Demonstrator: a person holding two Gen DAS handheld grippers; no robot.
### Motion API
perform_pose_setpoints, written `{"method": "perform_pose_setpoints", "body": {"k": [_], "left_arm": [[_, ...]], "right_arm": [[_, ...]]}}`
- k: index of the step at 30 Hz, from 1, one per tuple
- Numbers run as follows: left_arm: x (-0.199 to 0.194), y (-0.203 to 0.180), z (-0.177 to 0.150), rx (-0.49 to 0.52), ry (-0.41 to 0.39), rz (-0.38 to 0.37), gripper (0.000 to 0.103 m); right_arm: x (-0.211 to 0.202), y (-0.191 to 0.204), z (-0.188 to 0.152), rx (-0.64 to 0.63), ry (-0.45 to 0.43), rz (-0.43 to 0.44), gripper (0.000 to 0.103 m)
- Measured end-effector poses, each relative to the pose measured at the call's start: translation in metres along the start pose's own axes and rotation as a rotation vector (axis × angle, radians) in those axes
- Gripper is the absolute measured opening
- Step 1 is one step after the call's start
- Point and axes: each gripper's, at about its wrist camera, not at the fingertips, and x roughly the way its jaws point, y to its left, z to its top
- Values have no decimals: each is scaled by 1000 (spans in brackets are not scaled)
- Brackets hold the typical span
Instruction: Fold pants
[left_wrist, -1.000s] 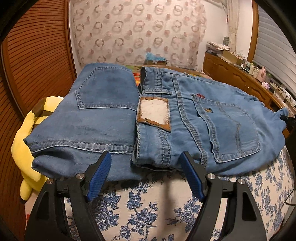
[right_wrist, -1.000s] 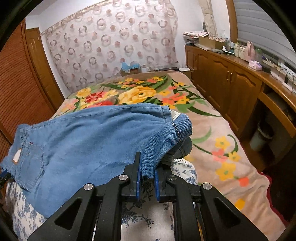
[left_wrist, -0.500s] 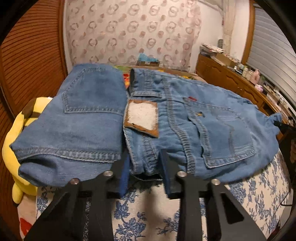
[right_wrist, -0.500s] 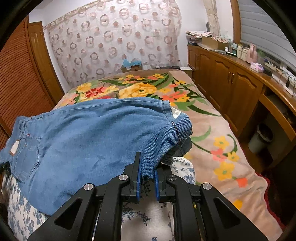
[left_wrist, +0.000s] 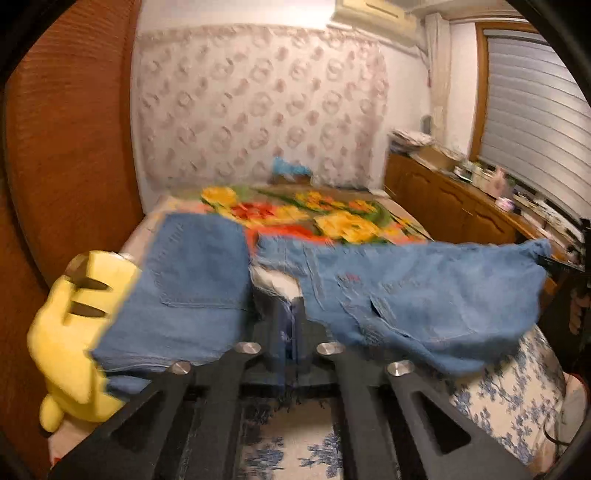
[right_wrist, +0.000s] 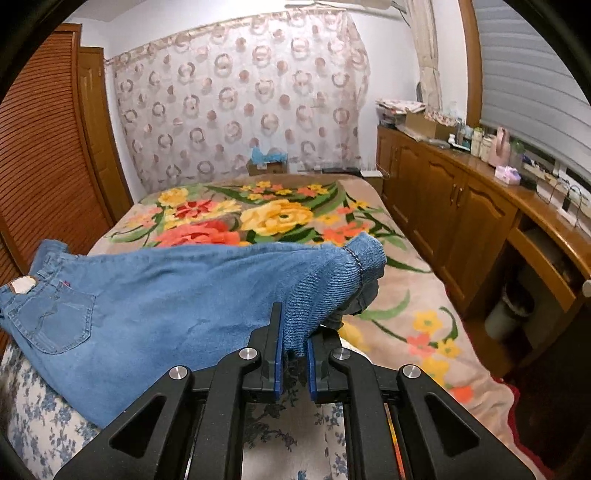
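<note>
Blue denim jeans (right_wrist: 177, 295) stretched above the floral bed (right_wrist: 388, 291), left gripper (left_wrist: 291, 332) clamped on the waistband at 12 o'clock, right gripper (right_wrist: 293, 354) pinching the twill hem, yellow plush toy (left_wrist: 74, 332) at 9 o'clock, left view blurred

Both wrist views sit low and close behind their own gripper at frame bottom, facing along the bed (right_wrist: 424, 295) toward the curtain (right_wrist: 240, 99) at top centre, left view blurred, sharing pants (left_wrist: 424, 291), floral blanket (left_wrist: 343, 221) and right-side cabinets (right_wrist: 461, 206).
</note>
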Motion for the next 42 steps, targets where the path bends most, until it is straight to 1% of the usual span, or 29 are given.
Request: {"method": "perform_pose_setpoints", "body": {"k": [1,2,4,6,8,10,17,21,26,29,32,36,39,42], "left_arm": [[-4,2,0,-10,2,-26,2],[-6,5,-1,-22,4,-36,2],[-8,1,-8,11,16,-28,2],[-2,0,-15,15,39,-35,2],[2,1,-22,11,49,-22,2],[-1,5,-26,-6,41,-18,2],[-44,5,-22,0,-43,-10,2],[-73,9,-26,1,-82,4,2],[-105,19,-44,-6,-92,28,2],[-117,28,-59,-22,-73,40,2],[-114,33,-79,-17,-25,49,2],[-96,31,-107,-17,63,53,2],[-87,28,-120,-20,97,65,2],[-84,26,-127,-15,116,72,2]], "right_arm": [[-6,1,-1,-3,-11,-3,9],[-11,2,-3,-4,-15,8,9],[-18,1,-10,-9,-27,12,9],[-21,6,-18,-35,-27,5,9],[-19,7,-24,-51,-20,-5,9],[-19,5,-23,-43,-24,-7,9],[-50,8,-22,-57,-74,8,9],[-69,8,-34,-62,-92,18,8],[-96,4,-62,-59,-91,52,8],[-113,2,-77,-65,-77,75,8],[-119,2,-94,-76,-58,89,8],[-104,-4,-117,-62,20,96,9],[-91,-17,-133,-20,71,94,9],[-81,-29,-139,10,99,98,9]]}}
